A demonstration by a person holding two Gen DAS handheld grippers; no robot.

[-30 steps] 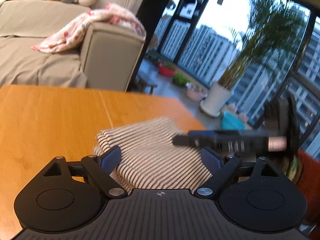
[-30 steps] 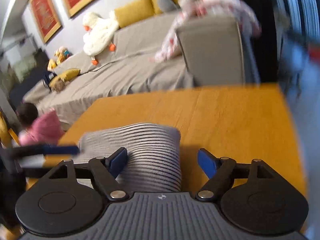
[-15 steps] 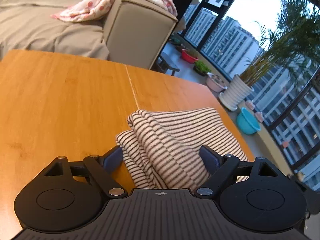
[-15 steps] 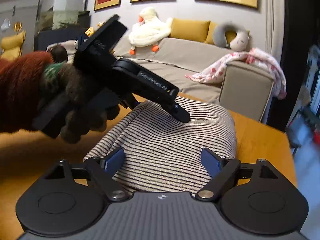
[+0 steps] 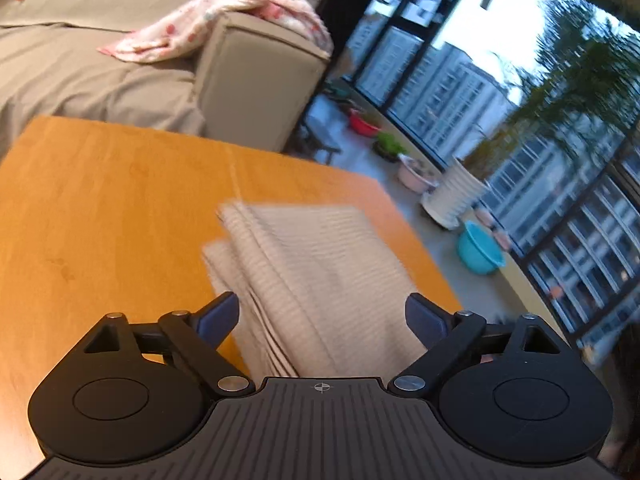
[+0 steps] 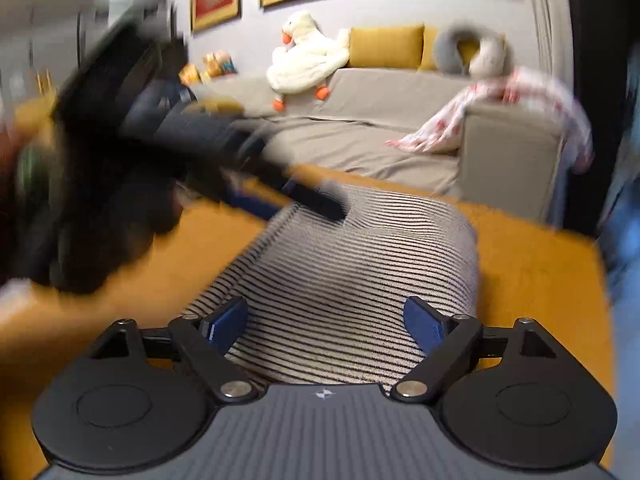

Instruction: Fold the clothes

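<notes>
Right wrist view: the right gripper (image 6: 324,320), jaws spread, hangs over the folded shirt (image 6: 360,264) on the tabletop (image 6: 536,256). Beyond, the left gripper (image 6: 320,200), jaws also spread, touches the shirt's far top. A dragging fingertip could likely ruck the stacked layers open.

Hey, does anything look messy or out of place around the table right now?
Mostly tidy: the striped garment lies folded on the table. The only stray item is a pink spotted cloth slung untidily over the sofa arm.
</notes>
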